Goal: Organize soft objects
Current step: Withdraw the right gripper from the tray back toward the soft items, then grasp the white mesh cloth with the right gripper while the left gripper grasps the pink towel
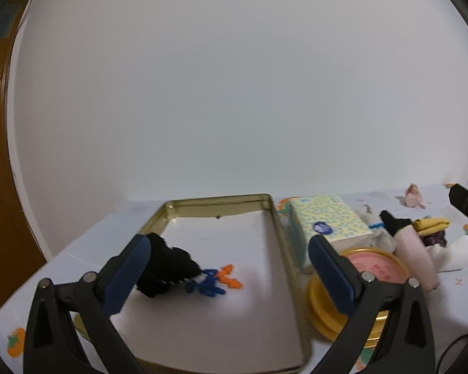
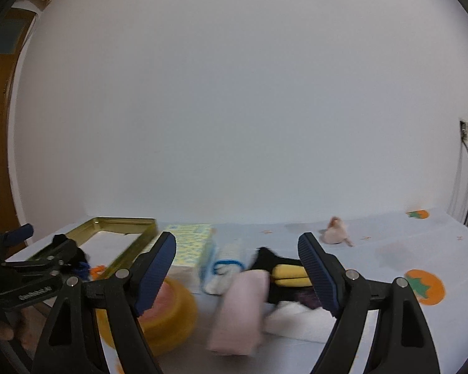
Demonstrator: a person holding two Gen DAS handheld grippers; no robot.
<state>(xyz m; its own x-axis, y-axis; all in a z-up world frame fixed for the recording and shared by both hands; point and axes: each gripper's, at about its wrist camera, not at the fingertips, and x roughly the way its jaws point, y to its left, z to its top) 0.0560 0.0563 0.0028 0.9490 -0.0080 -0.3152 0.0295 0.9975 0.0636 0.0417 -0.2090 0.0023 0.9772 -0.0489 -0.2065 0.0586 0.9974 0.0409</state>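
A shallow gold tin tray (image 1: pixel 274 218) lies on the table. In it lies a black soft item (image 1: pixel 168 265) with blue and orange parts (image 1: pixel 216 282). My left gripper (image 1: pixel 227 265) is open above the tray, its left finger beside the black item. My right gripper (image 2: pixel 237 261) is open above a pile of soft things: a pink rolled cloth (image 2: pixel 238 308), a yellow and black item (image 2: pixel 288 272), a white roll with a blue band (image 2: pixel 226 265) and a white cloth (image 2: pixel 299 318). The pile also shows in the left wrist view (image 1: pixel 416 249).
A yellow-dotted tissue pack (image 1: pixel 327 221) and a round yellow tin with a pink lid (image 1: pixel 368 283) stand right of the tray. A small pink item (image 2: pixel 337 230) lies far back. The tablecloth (image 2: pixel 390 237) has orange fruit prints. A wall is behind, a socket (image 2: pixel 467 132) at right.
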